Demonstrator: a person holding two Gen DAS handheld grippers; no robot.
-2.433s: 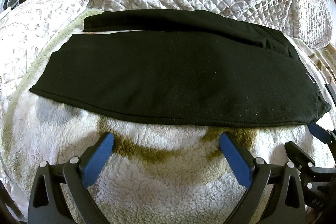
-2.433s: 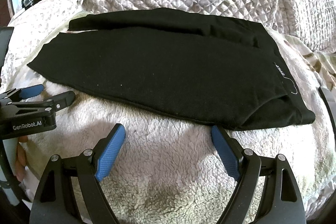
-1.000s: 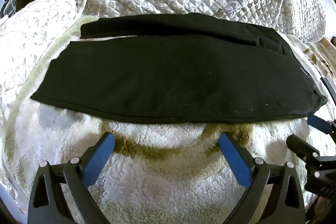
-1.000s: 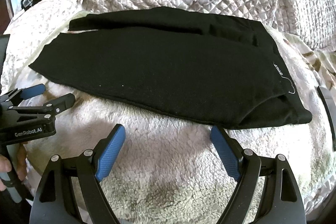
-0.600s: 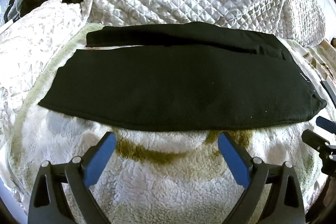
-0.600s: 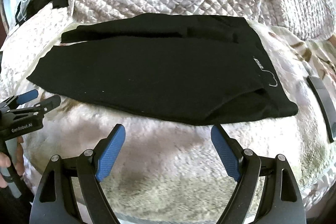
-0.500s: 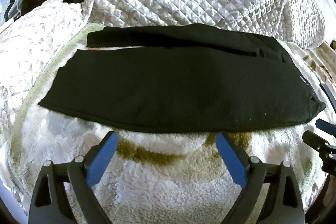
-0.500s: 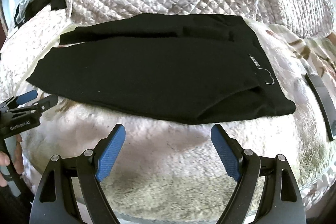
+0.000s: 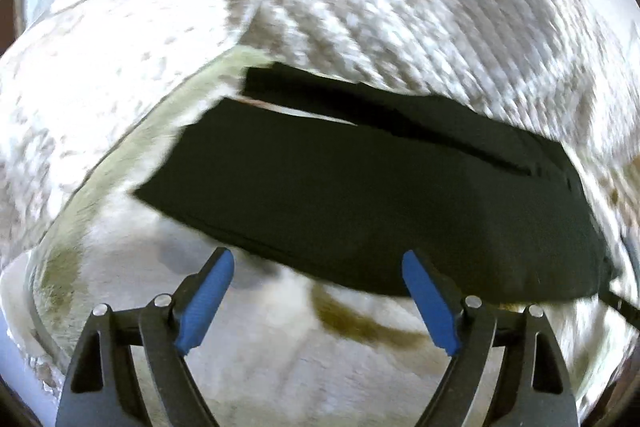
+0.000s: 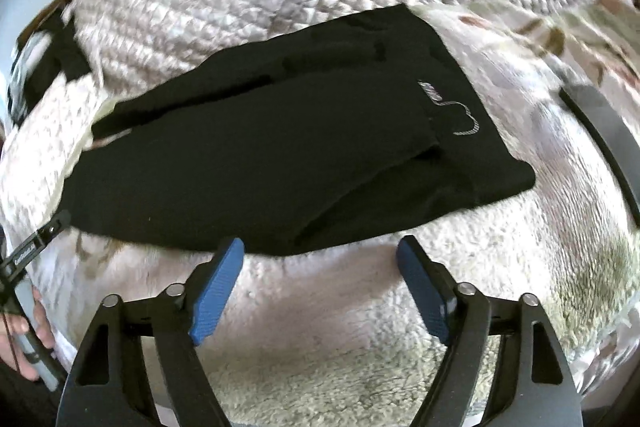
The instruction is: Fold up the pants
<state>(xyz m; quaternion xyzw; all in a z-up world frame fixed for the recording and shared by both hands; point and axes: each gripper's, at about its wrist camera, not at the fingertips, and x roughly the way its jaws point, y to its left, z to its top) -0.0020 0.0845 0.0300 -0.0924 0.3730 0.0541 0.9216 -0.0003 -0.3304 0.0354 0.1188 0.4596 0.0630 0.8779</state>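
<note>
Left wrist view, blurred: black pants (image 9: pixel 360 203) lying flat on fleece blanket (image 9: pixel 280 367), quilted cover (image 9: pixel 400 7) behind. Left gripper (image 9: pixel 316 291) spread wide, holding nothing, just short of hem. Right gripper (image 10: pixel 320 281) likewise spread, empty, near waistband (image 10: pixel 472 131).

Bright daylight, blown out white at the left and upper rims. Left wrist view was heavily motion-blurred, the quilt (image 9: pixel 400 7) smeared into streaks; right wrist view sharper, blurred only toward its edges. Strong fisheye bowing, dark vignette corners. The pants (image 10: pixel 280 147) read as flat black, detail lost.
</note>
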